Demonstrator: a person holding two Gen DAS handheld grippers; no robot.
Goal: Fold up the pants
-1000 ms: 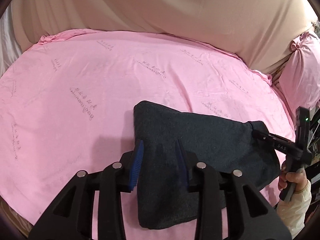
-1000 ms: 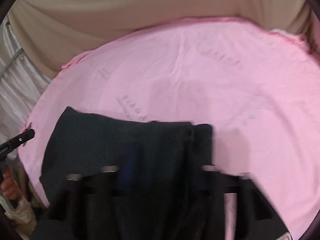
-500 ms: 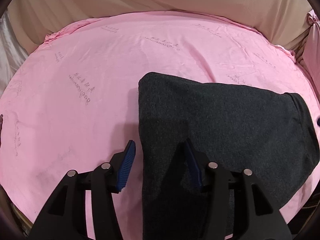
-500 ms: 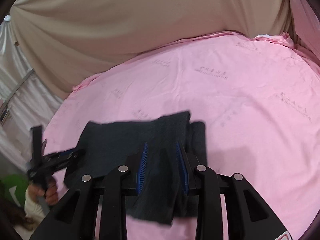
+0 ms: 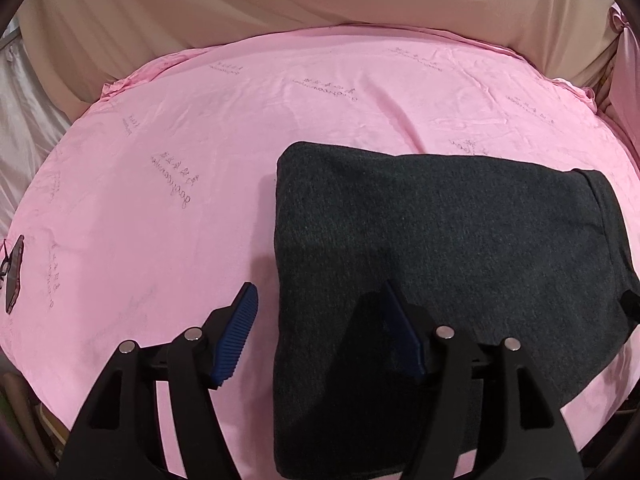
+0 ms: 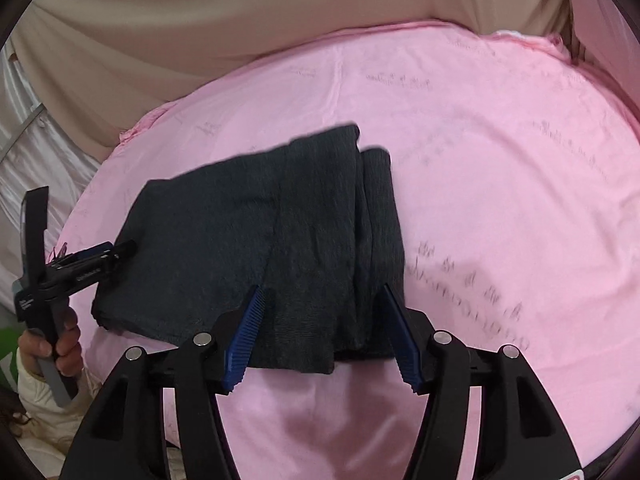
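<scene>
Dark grey pants lie folded on the pink bedsheet. My left gripper hovers low over their left folded edge. Its jaws are opening, and the edge runs between the blue pads without being pressed. In the right wrist view the pants show stacked layers. My right gripper stands over their near end with its jaws opening; cloth lies below the gap, untouched by the pads. The left gripper also shows there at the pants' left corner, held by a hand.
A beige drape hangs behind the bed. A pink pillow sits at the far right and a silvery curtain at the left. A small dark object lies at the sheet's left edge.
Both pairs of jaws have spread wider. The left gripper has sunk closer to the pants' folded edge. The right gripper has shifted sideways, and the pants now lie flat under it.
</scene>
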